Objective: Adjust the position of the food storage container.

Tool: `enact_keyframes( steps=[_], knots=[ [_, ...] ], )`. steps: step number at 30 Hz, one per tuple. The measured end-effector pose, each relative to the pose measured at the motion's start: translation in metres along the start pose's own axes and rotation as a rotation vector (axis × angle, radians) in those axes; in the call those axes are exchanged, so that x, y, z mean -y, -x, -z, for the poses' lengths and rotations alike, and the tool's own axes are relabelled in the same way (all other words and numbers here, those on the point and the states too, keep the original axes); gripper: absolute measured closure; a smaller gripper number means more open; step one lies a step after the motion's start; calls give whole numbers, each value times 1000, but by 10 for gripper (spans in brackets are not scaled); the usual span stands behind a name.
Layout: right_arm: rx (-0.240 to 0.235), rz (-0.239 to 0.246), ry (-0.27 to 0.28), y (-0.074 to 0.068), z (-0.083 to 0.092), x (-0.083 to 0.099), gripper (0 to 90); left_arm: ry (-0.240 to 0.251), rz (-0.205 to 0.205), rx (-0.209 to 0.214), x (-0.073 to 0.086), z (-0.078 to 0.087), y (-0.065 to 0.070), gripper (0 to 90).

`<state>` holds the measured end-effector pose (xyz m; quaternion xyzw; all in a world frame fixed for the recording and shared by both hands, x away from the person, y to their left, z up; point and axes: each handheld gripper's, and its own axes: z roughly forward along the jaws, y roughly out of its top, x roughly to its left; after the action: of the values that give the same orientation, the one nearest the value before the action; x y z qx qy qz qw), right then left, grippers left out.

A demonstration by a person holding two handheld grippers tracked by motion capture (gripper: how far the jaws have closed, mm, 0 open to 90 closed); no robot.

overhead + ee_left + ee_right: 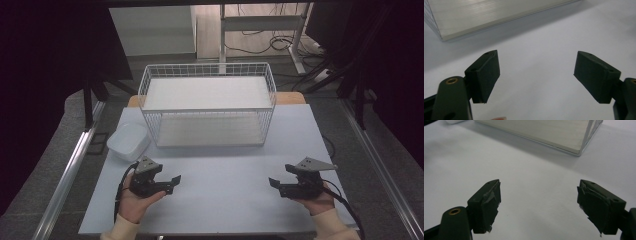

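Note:
A person's hands hold two black grippers low over a pale table. My left gripper sits at the front left, pointing toward the middle, and in the left gripper view its jaws stand wide apart over bare tabletop, left gripper open and holding nothing. My right gripper rests at the front right, pointing left toward the other. Its taped pads are spread wide, right gripper open with nothing between them.
A white wire basket with two shelves stands at the back middle of the table; its lower corner shows as basket and basket. A white lidded container sits left of it. Metal rails run along both table sides.

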<state>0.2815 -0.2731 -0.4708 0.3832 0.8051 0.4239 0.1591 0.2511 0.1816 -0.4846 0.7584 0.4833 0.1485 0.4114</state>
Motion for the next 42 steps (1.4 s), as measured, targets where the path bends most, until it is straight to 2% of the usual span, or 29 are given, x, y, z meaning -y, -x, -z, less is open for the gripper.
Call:
enact_keyframes(
  steps=[6, 10, 14, 16, 19, 25, 28, 31, 35, 42],
  knots=[
    [5, 4, 0, 0, 0, 1, 185, -4, 6, -18, 3, 2, -1, 218],
    [27, -9, -10, 0, 0, 3, 187, -11, -20, -28, 3, 2, 1, 228],
    [11, 3, -25, -4, 0, 6, 190, -13, 4, -33, 3, 4, 2, 245],
    [12, 5, -20, -6, 2, 8, 193, -17, 17, -50, 2, 3, 2, 239],
    [15, 0, -17, -4, 2, 7, 194, -15, 34, -42, -1, 3, 1, 237],
    [20, 2, -13, -2, 2, 8, 198, 1, 20, -38, -10, 10, 1, 236],
    [20, -6, -14, -2, 0, 8, 199, 29, 31, -48, -13, 20, -5, 238],
    [18, -8, -14, -3, 1, 8, 199, 46, 62, -50, -14, 31, -16, 249],
    [22, -13, -14, -2, 3, 7, 199, 62, 42, -70, -22, 47, -24, 259],
    [33, -11, -22, -3, 4, 8, 198, 71, 46, -84, -38, 64, -46, 292]
  ],
)
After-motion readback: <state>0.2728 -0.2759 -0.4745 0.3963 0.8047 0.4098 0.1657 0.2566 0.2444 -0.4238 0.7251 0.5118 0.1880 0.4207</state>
